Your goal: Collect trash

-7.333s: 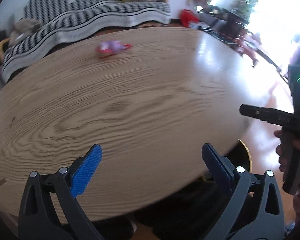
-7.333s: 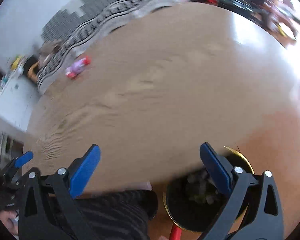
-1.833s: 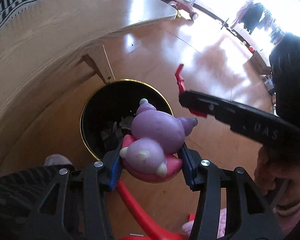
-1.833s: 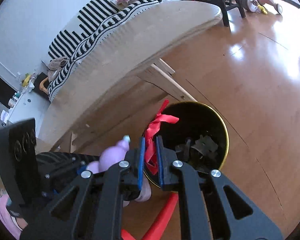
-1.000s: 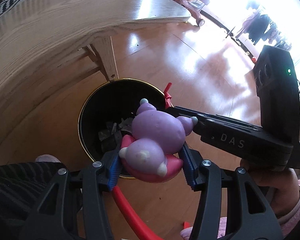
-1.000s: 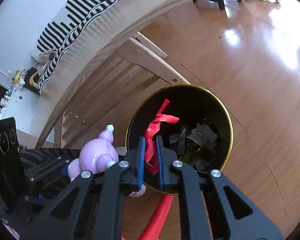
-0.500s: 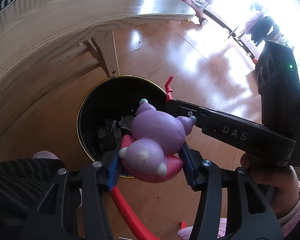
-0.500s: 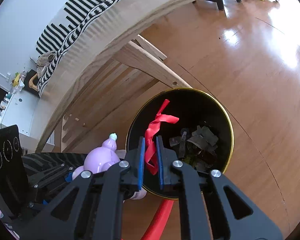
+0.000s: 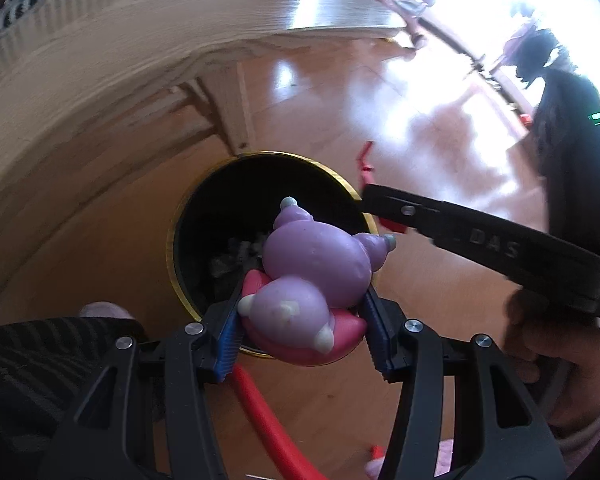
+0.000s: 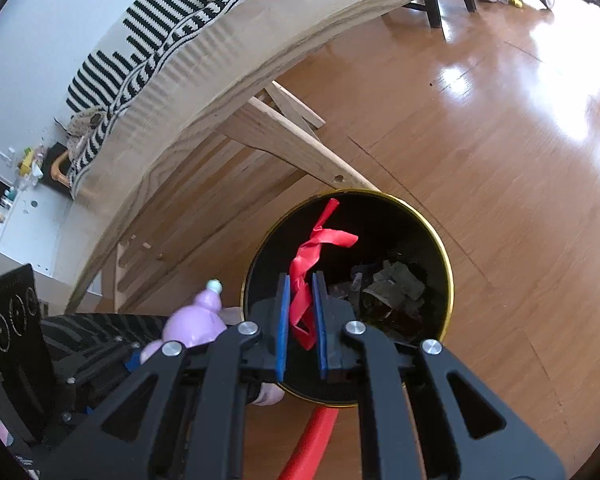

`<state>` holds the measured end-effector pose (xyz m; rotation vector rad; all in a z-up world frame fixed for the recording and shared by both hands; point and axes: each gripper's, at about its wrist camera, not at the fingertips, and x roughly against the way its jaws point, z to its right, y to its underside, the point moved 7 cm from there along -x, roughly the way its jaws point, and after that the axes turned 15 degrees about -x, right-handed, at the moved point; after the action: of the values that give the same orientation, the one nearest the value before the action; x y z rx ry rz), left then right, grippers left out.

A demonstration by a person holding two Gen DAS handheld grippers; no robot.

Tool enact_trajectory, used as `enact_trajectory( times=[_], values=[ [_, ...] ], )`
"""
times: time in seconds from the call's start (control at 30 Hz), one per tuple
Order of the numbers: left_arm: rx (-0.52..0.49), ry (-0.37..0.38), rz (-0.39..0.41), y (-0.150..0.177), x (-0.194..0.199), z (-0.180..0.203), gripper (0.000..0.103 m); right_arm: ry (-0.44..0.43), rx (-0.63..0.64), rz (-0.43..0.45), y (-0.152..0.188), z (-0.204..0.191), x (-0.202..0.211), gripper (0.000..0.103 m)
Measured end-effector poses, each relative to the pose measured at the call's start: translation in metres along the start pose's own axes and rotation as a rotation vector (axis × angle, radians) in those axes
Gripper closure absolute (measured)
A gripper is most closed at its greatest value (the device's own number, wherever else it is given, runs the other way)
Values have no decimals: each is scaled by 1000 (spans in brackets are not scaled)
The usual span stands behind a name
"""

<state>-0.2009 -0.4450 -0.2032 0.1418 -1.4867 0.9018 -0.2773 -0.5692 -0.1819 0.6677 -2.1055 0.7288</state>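
Having left the table since the first frames, now hovering over the black bin (image 10: 440, 280): left gripper (image 9: 302, 334) clamping a purple toy (image 9: 314, 276), right gripper (image 10: 300, 320) pinching a red balloon scrap (image 10: 308, 268).

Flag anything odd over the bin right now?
One thing: the left gripper holds a purple and pink toy figure, which looks intact, over the black bin as trash. The right gripper pinches a limp red balloon scrap, ordinary litter. Nothing spilled.
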Motion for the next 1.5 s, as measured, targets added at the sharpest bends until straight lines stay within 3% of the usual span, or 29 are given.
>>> enact_trajectory(
  times=[0.13,0.2,0.23,0.27,0.3,0.33,0.5,0.6,0.7,0.77,0.87,0.93,1.07,1.1,1.13,1.2,1.23,1.37,1.43,1.5],
  values=[
    [16,-56,-7,-1,-2,-7,51,20,8,3,0,-1,-3,91],
    [30,-80,-2,-2,-3,-10,45,20,-16,2,-3,2,-4,91],
    [37,-84,-2,-2,-4,-11,40,20,-33,0,-4,4,-3,78],
    [43,-70,-8,-3,-5,-11,17,16,-57,10,-7,7,-1,58],
    [53,-37,-7,-3,-7,-10,6,17,-88,33,-11,10,4,14],
    [59,-19,-4,-3,-7,-9,6,6,-109,56,-14,12,9,8],
    [82,-43,52,-10,10,-14,6,38,-100,200,-32,14,46,7],
    [49,-157,137,-31,51,-24,6,115,-53,299,-43,12,69,7],
    [49,-249,197,-53,94,-44,6,188,-37,321,-57,7,76,7],
    [102,-299,272,-65,135,-69,6,202,-10,333,-67,-8,75,7],
    [191,-344,368,-72,188,-116,6,206,72,341,-90,-61,66,7],
    [224,-394,381,-72,213,-150,6,170,110,343,-99,-103,66,7],
    [305,-530,392,-58,255,-226,6,157,212,494,-116,-201,80,7],
    [327,-542,413,-51,263,-248,6,138,214,523,-116,-221,75,7],
    [344,-534,426,-46,267,-260,6,102,204,488,-114,-234,59,7],
    [409,-514,432,-32,266,-297,6,100,180,326,-112,-255,11,7],
    [429,-514,425,-29,264,-309,6,120,160,288,-113,-264,-10,7],
    [484,-526,362,-15,241,-368,6,50,55,350,-120,-319,-40,7],
    [498,-539,360,1,230,-386,6,71,119,367,-113,-350,-61,7],
    [512,-555,282,17,217,-397,6,113,211,406,-97,-370,-86,7]
  ],
)
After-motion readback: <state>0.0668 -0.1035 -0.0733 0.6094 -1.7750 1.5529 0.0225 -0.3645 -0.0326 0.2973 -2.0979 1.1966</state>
